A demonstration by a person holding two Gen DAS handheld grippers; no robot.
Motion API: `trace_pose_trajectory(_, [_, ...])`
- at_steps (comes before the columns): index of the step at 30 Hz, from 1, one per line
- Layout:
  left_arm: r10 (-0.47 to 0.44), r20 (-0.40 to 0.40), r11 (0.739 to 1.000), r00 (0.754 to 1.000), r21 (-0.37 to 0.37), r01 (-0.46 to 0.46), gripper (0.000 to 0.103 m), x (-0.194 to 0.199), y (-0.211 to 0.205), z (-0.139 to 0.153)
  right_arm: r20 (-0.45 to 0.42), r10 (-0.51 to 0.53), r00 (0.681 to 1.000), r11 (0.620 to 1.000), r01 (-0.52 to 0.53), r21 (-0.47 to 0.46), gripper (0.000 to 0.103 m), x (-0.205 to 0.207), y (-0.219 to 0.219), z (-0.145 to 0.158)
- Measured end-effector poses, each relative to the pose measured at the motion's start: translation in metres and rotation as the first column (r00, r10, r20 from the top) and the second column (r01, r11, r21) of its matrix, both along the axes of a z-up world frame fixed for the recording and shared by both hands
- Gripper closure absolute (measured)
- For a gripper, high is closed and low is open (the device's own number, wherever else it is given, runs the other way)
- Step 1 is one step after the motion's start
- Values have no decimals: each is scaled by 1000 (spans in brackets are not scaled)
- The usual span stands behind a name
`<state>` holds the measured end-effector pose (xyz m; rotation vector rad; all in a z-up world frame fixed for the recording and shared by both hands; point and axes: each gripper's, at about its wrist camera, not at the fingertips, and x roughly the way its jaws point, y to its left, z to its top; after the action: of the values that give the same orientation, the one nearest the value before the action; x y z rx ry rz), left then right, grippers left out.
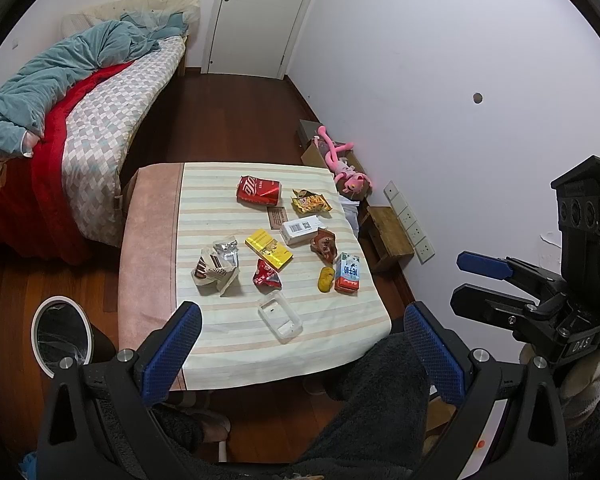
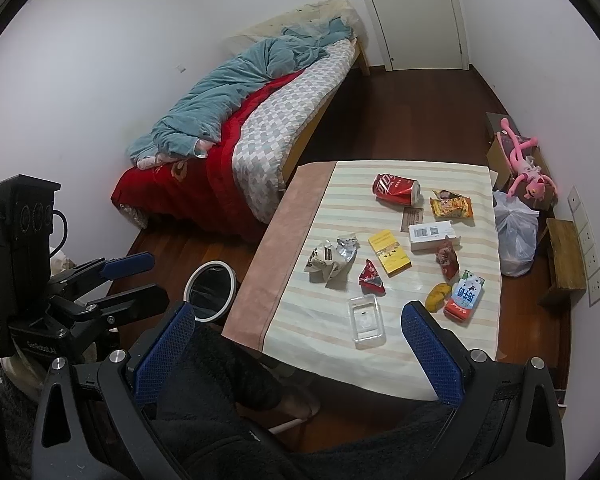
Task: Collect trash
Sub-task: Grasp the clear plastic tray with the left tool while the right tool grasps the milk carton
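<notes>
Trash lies on a striped cloth-covered table (image 1: 220,332): a crushed red can (image 1: 259,191), a yellow snack bag (image 1: 310,201), a white box (image 1: 302,230), a yellow box (image 1: 269,250), crumpled wrappers (image 1: 217,268), a red wrapper (image 1: 266,275), a milk carton (image 1: 347,273), a yellow peel (image 1: 326,279) and a clear plastic tray (image 1: 280,314). A round trash bin (image 1: 62,334) stands on the floor left of the table. My left gripper (image 1: 300,352) is open and empty, held above the table's near edge. My right gripper (image 2: 296,354) is open and empty, near the near edge too.
A bed (image 1: 92,120) with red and teal bedding stands at the left. A pink plush toy (image 1: 342,164) in a cardboard box, a plastic bag (image 2: 516,236) and a wooden stool (image 1: 390,236) sit by the right wall. A closed door (image 1: 260,16) is at the back.
</notes>
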<state>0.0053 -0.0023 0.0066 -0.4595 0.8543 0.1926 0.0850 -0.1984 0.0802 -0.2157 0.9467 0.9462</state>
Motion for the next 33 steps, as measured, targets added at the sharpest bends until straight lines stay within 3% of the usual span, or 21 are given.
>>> trace_pose_trajectory(10, [28,-13,999,1000,23,-28,0,1,1,-4,3,-26,1000,999,26,22,0,2,3,-4])
trace_pose_trajectory(13, [142,-65,979,988,157,-130,0,15,7,-21,10,-114,993,993,114,9,0,16,0,-18])
trace_pose_trajectory(16, [264,-123,930,957,295,-218,0,41,20,-56,22,-260,965,965,261,-18,0,47,-12,-49])
trace_pose_trajectory(17, [299,-163,919,940,313,-238,0,56,27,-78,21,-304,953,952,304,-23,3,59,-15,-62])
trace_pose_trajectory(18, [307,-182,920,934,310,-242,0,62,30,-90,13,-347,938,937,348,-27,13,75,-20,-77])
trace_pose_trajectory(19, [319,-237,924,918,294,-245,0,78,37,-115,-6,-396,918,918,396,-40,20,92,-26,-94])
trace_pose_trajectory(20, [321,-269,927,908,284,-244,0,87,38,-132,-31,-448,893,893,446,-66,34,114,-33,-117])
trace_pose_trajectory(21, [318,-306,933,897,267,-240,0,98,40,-150,-55,-485,873,873,480,-88,37,133,-38,-136])
trace_pose_trajectory(23, [298,-381,949,875,218,-229,0,114,38,-184,-98,-544,834,838,531,-126,37,170,-48,-174])
trace_pose_trajectory(27, [222,-498,971,838,35,-236,0,147,30,-244,-170,-603,780,796,573,-194,37,228,-55,-238])
trace_pose_trajectory(31, [133,-569,946,812,-171,-275,0,171,11,-293,-189,-623,759,778,576,-252,37,258,-51,-280])
trace_pose_trajectory(33, [109,-590,933,800,-216,-287,0,182,5,-309,-186,-626,757,773,572,-275,38,265,-47,-295])
